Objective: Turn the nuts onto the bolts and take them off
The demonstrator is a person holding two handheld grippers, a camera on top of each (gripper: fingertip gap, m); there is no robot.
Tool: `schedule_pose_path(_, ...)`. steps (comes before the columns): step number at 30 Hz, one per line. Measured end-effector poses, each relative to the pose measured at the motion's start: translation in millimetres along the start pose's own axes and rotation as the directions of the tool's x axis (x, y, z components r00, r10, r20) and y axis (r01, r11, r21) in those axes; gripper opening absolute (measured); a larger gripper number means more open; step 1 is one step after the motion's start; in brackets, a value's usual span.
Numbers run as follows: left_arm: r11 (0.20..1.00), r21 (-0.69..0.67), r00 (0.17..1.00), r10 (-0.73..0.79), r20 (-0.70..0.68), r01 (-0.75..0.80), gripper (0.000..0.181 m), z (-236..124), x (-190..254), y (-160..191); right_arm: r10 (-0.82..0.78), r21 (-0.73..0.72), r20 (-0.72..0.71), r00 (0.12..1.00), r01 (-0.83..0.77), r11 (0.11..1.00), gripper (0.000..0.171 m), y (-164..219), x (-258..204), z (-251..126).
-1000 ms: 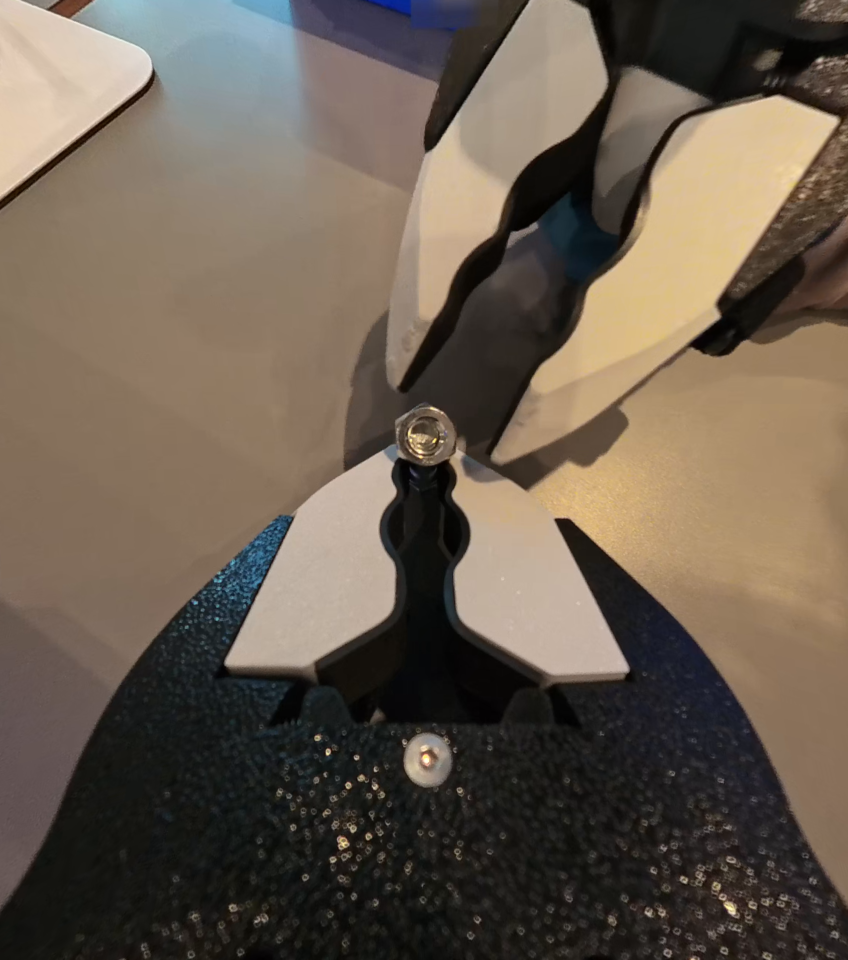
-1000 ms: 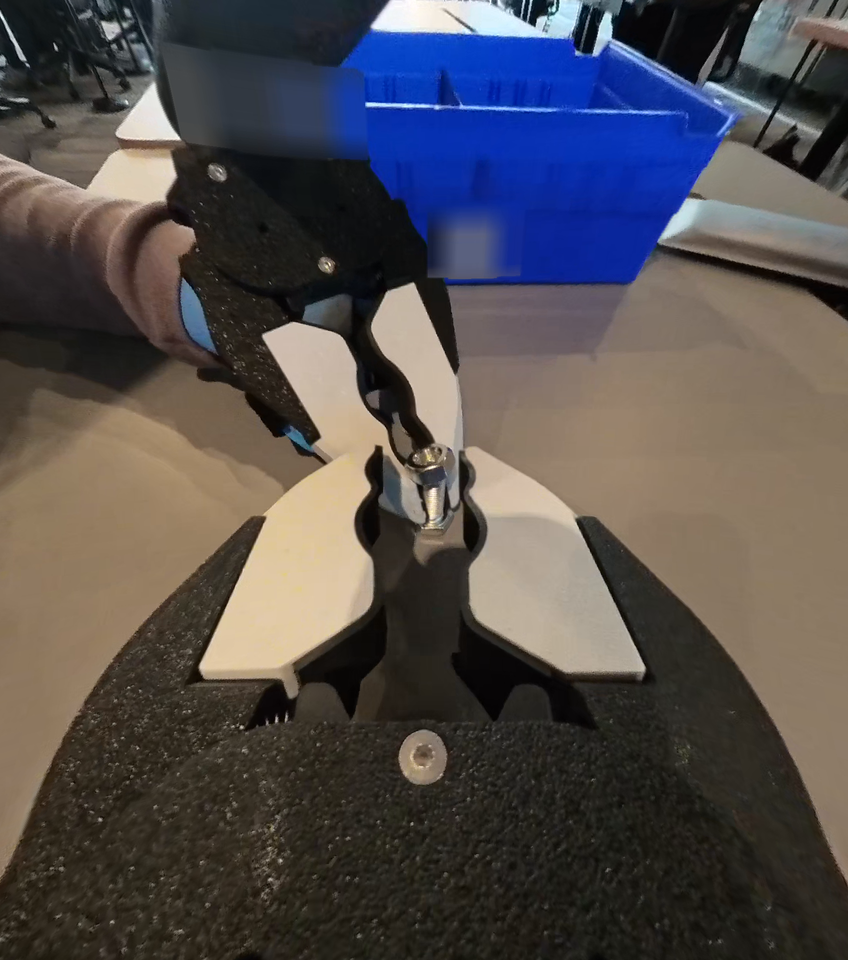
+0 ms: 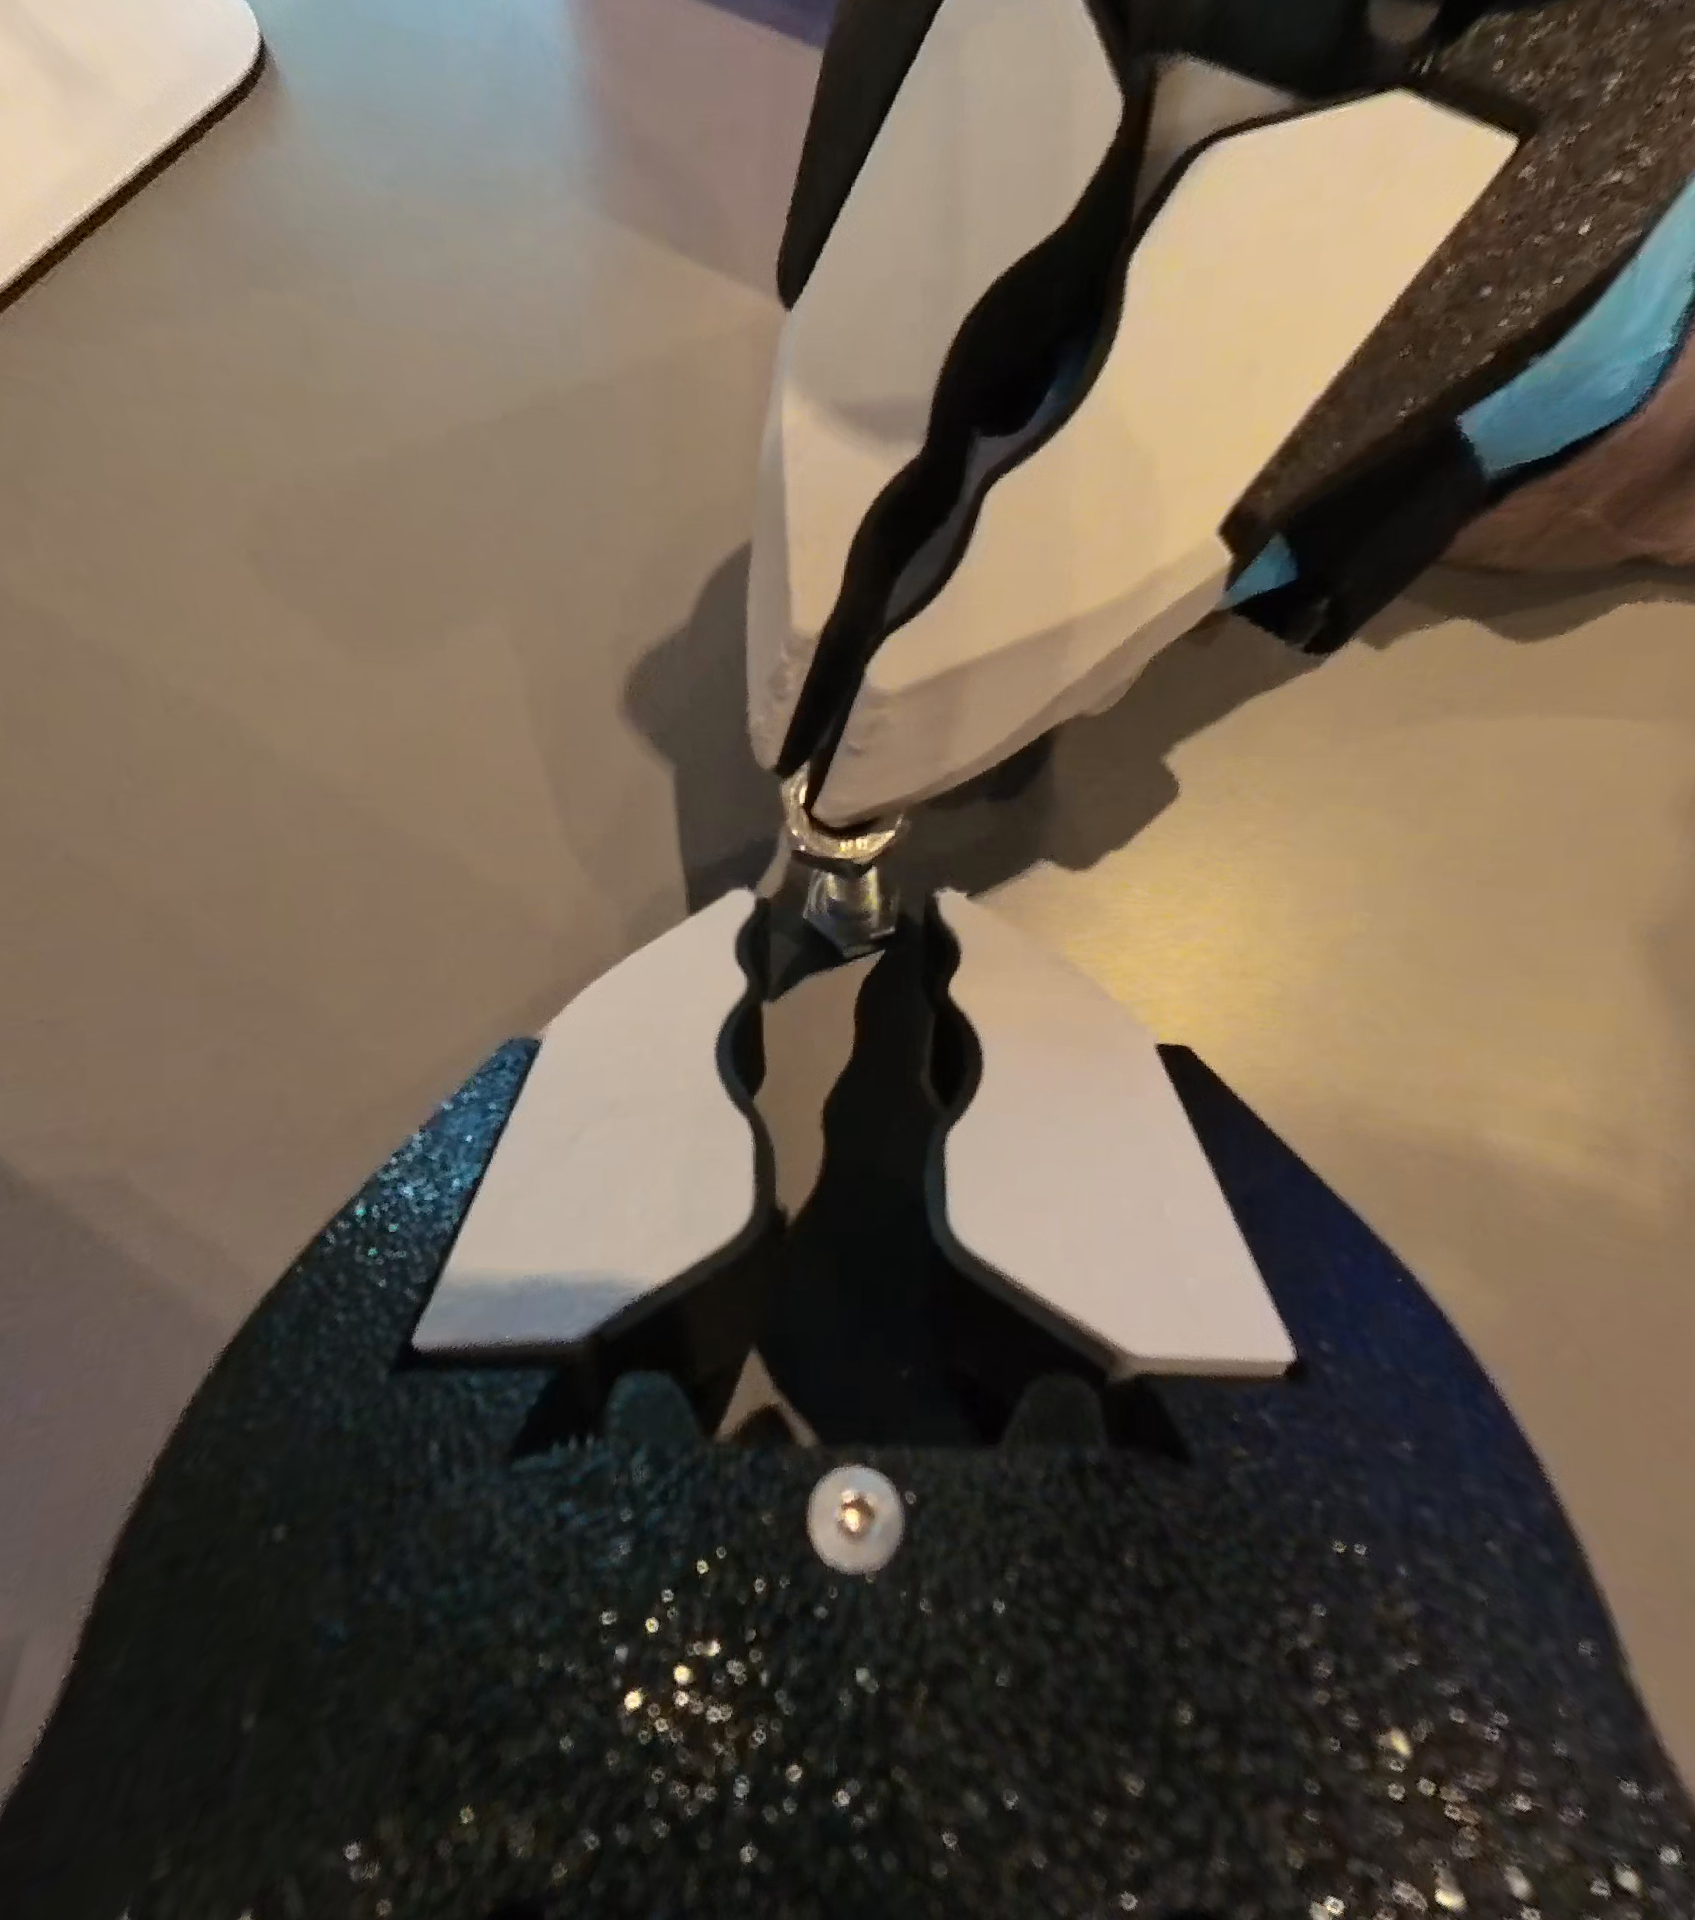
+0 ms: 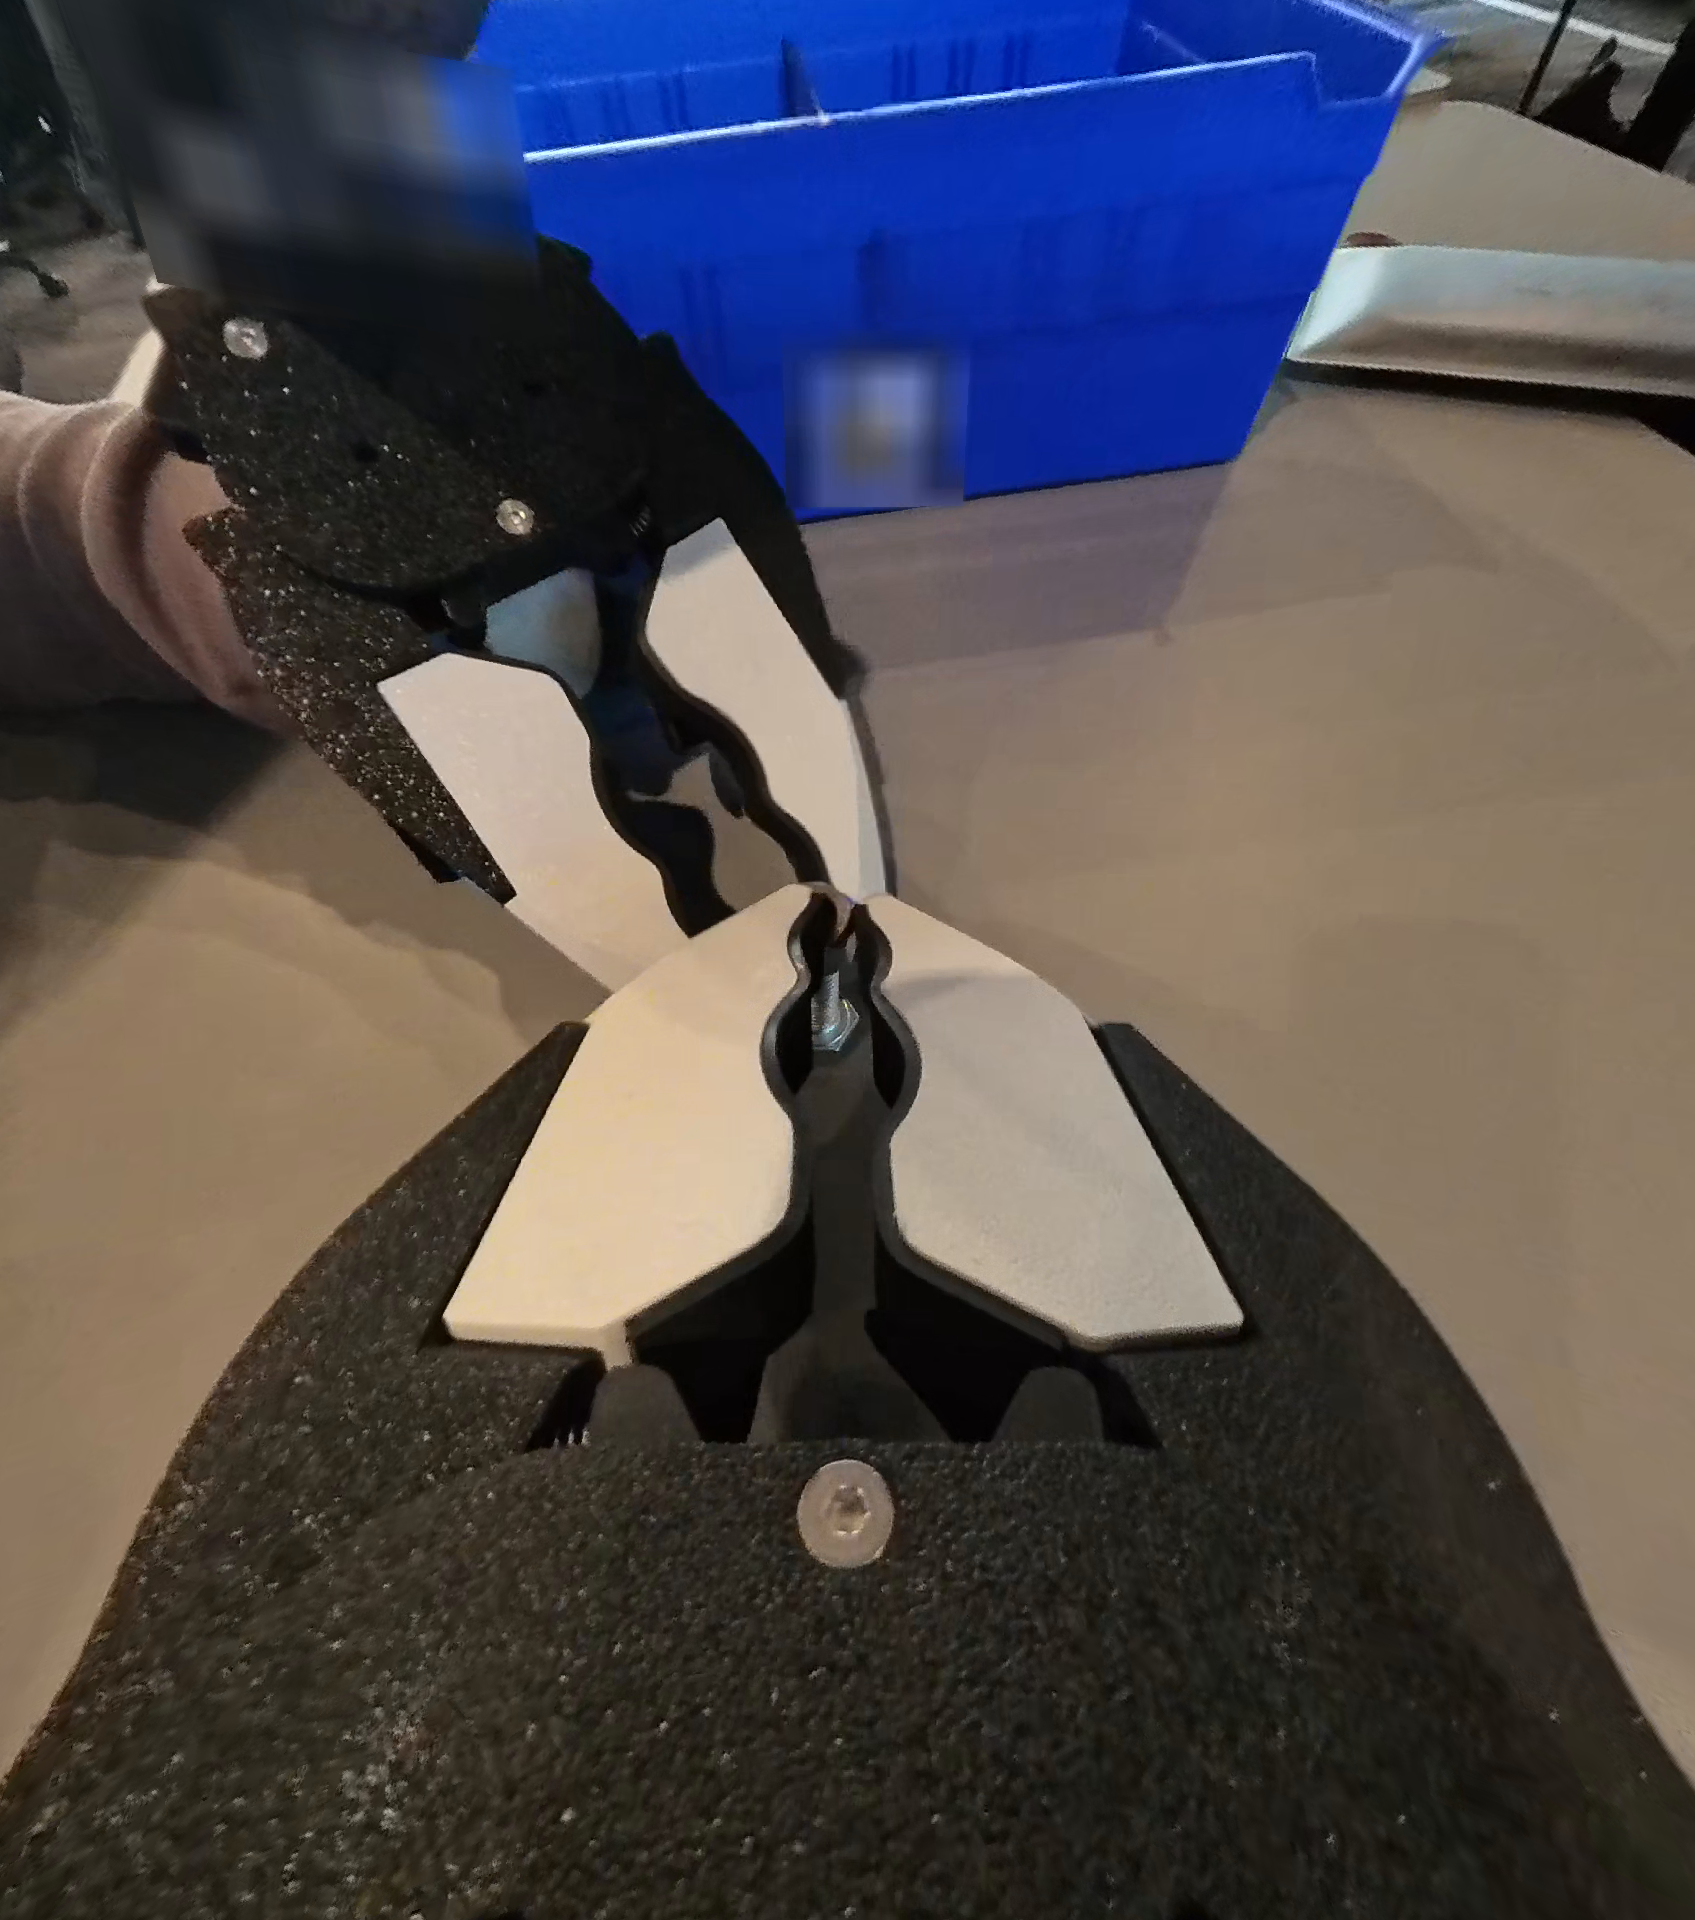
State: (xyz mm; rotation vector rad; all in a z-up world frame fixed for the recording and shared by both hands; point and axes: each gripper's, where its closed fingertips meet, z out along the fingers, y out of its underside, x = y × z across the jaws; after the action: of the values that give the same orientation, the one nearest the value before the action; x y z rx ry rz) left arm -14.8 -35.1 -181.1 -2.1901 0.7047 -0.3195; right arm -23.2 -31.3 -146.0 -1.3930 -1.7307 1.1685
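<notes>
Bolt: a silver bolt (image 3: 838, 909) sits at frame centre in the left wrist view, its hex head pinched between the left gripper (image 3: 843, 920) tips, above the grey table (image 3: 303, 623).
Nut: a nut (image 4: 835, 1031) rides the threaded shaft, seen in the right wrist view.
Right gripper (image 4: 838, 914): fingers closed narrowly around the nut end, meeting the left gripper tip to tip.
Background: a blue bin (image 4: 978, 260) at upper centre; a white board (image 3: 43, 156) at upper left.
</notes>
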Motion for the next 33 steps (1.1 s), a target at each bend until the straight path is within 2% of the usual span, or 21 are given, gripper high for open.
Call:
schedule_pose_path(16, 0.999, -0.027, 1.0, -0.018, 0.024, 0.019, 0.017, 0.5, 1.0, 1.5, -0.05, 0.003, 0.018, 0.999, 0.05, 0.999, 0.005, 0.3, -5.6, -1.5)
schedule_pose_path(27, 0.999, 0.028, 0.999, -0.024, 0.027, 0.023, 0.023, 1.8, 1.0, -4.1, -0.02, 0.01, 0.021, 1.0, 0.019, 1.0, 0.003, 0.6, -2.9, -4.3)
schedule_pose_path(30, 0.998, 0.054, 1.0, -0.017, 0.022, 0.016, 0.01, 2.3, 2.9, -7.2, -0.012, 0.007, 0.029, 1.0, 0.012, 1.0, 0.003, 0.9, -3.1, -3.9)
schedule_pose_path(33, 0.998, 0.055, 1.0, -0.015, 0.019, 0.014, 0.01, 2.7, 3.3, -7.6, -0.006, 0.007, 0.03, 1.0, 0.005, 1.0, 0.003, 0.9, -2.7, -3.7)
